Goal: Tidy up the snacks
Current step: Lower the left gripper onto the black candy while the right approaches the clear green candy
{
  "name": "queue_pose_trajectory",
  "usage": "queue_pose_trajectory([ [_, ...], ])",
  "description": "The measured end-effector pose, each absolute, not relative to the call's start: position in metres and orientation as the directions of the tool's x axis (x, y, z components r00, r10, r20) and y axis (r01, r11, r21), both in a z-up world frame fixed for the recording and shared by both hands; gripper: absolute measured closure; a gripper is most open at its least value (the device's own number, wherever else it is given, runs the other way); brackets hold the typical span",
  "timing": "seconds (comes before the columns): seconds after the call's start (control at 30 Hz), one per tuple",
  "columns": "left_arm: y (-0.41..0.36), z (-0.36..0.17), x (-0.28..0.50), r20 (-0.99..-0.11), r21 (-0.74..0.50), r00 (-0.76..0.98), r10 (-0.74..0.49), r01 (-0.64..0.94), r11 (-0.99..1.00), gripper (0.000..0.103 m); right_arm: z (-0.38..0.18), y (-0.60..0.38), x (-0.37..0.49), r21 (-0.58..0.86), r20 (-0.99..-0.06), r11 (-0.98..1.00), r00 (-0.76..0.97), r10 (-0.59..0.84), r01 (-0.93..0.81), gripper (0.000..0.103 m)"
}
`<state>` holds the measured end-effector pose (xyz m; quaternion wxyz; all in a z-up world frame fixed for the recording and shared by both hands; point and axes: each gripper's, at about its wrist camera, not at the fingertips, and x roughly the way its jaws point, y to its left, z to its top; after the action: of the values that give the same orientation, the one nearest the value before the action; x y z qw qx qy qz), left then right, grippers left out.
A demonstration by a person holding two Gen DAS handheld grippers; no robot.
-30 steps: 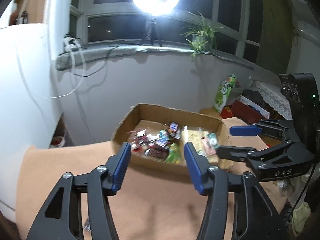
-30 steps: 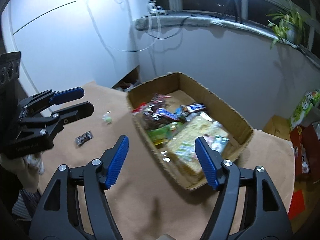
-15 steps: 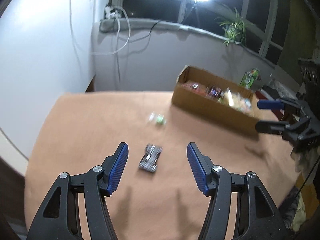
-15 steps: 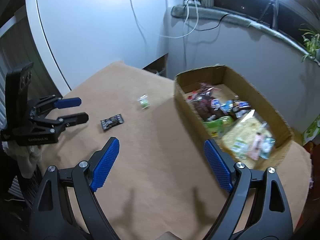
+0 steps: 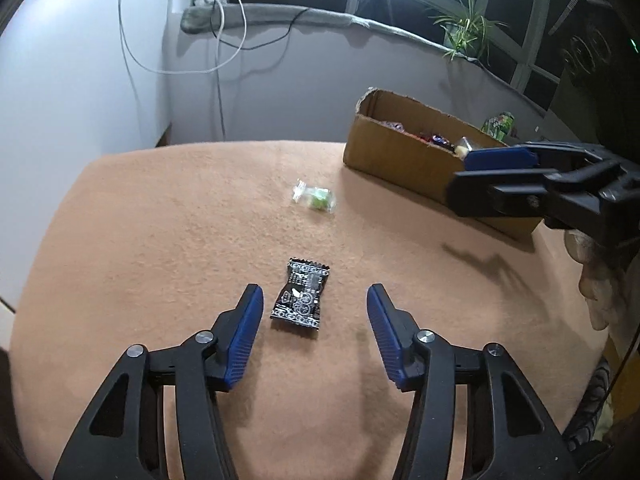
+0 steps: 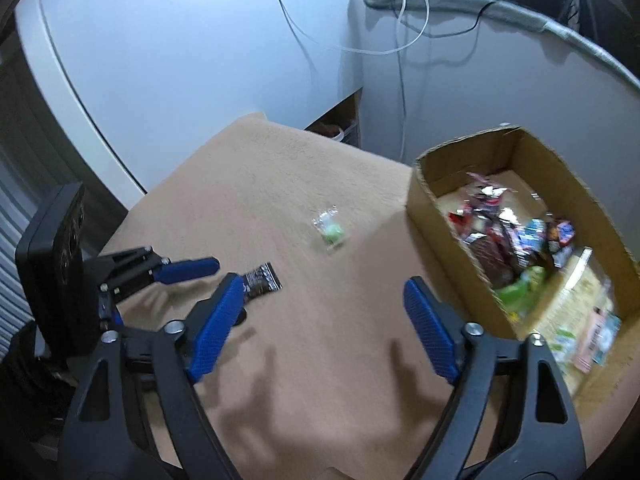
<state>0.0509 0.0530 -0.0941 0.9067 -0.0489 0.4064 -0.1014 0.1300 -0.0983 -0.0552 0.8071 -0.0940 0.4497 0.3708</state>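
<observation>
Tan cloth-covered table (image 5: 160, 240): cardboard box (image 6: 432, 200) already mostly filled; black packet (image 5: 303, 298) and green candy (image 5: 316, 199) still loose. Left gripper (image 5: 315, 312) closing, straddling packet untouched; right gripper (image 6: 324, 304) closing, empty.

1. Black snack packet (image 5: 301, 299) on the tan cloth: carries white printed patterning, but no word or brand can be made out.
2. Clear wrapper with green contents (image 5: 314, 197): no legible print.
3. Cardboard box (image 5: 400, 151): outer walls plain, no marking seen.
4. Wrappers inside the box (image 6: 516, 236): coloured print present, blurred, unreadable.
5. Green package behind the box (image 5: 500, 124): too small to read.
6. Finding: no legible text, number or sign in either view.
</observation>
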Motion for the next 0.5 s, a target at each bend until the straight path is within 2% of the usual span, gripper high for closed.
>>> queue_pose_trajectory([
  [0.1,0.059,-0.099,0.056,-0.732,-0.201,0.636,-0.245,0.142,0.969,0.055,-0.067,-0.082,0.142,0.201,-0.810,0.705,0.289,0.510,-0.680,0.027],
  [0.23,0.063,-0.101,0.060,-0.728,-0.229,0.631,-0.267,0.144,0.963,0.057,-0.083,-0.060,0.156,0.184,-0.831,0.711,0.279,0.481,-0.679,0.040],
  [0.4,0.065,-0.105,0.062,-0.737,-0.227,0.622,-0.265,0.142,0.963,0.057,-0.100,-0.043,0.167,0.143,-0.854,0.722,0.284,0.435,-0.676,0.048],
  [0.5,0.066,-0.105,0.063,-0.736,-0.224,0.625,-0.259,0.136,0.965,0.058,-0.105,-0.037,0.168,0.115,-0.860,0.720,0.294,0.418,-0.684,0.048],
])
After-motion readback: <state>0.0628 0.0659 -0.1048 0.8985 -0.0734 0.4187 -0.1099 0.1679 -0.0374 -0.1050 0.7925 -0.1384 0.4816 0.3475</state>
